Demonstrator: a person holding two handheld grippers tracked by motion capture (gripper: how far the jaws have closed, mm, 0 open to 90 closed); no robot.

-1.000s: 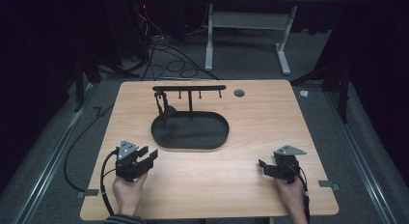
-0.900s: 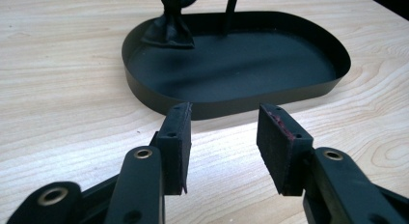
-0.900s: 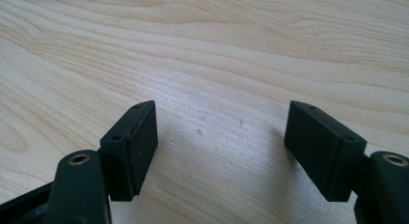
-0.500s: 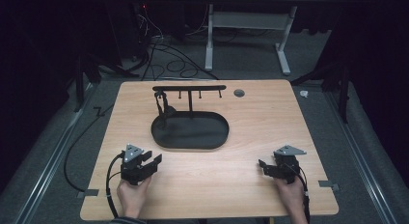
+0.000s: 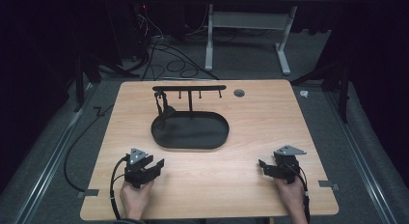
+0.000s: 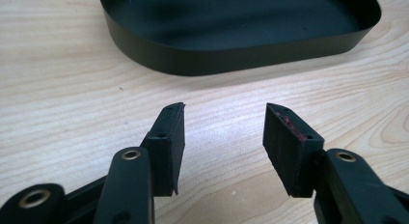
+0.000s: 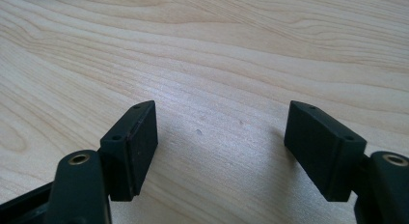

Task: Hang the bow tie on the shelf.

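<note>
A black oval tray point(image 5: 191, 147) lies at the middle of the wooden table point(image 5: 251, 122), and its low wall point(image 6: 231, 57) rises ahead in the left gripper view. From the tray stands a black rack point(image 5: 189, 88) with a bar of small hooks. A dark dangling item point(image 5: 162, 107) hangs at the bar's left end. My left gripper point(image 5: 156, 166) point(image 6: 225, 113) is low over the wood near the front left, just short of the tray. It is open, its jaws have just been opening, and nothing is between them. My right gripper point(image 5: 263, 166) point(image 7: 222, 113) rests open at the front right over bare wood.
A round cable hole point(image 5: 238, 93) sits in the tabletop behind the rack. Loose cables point(image 5: 164, 55) and a white desk frame point(image 5: 251, 26) are on the floor beyond the far edge. The left gripper's cable point(image 5: 114, 185) loops near the table's front edge.
My left gripper has sunk toward the tabletop and drawn back toward the front edge, with its jaws spread wider. The right gripper has stayed put.
</note>
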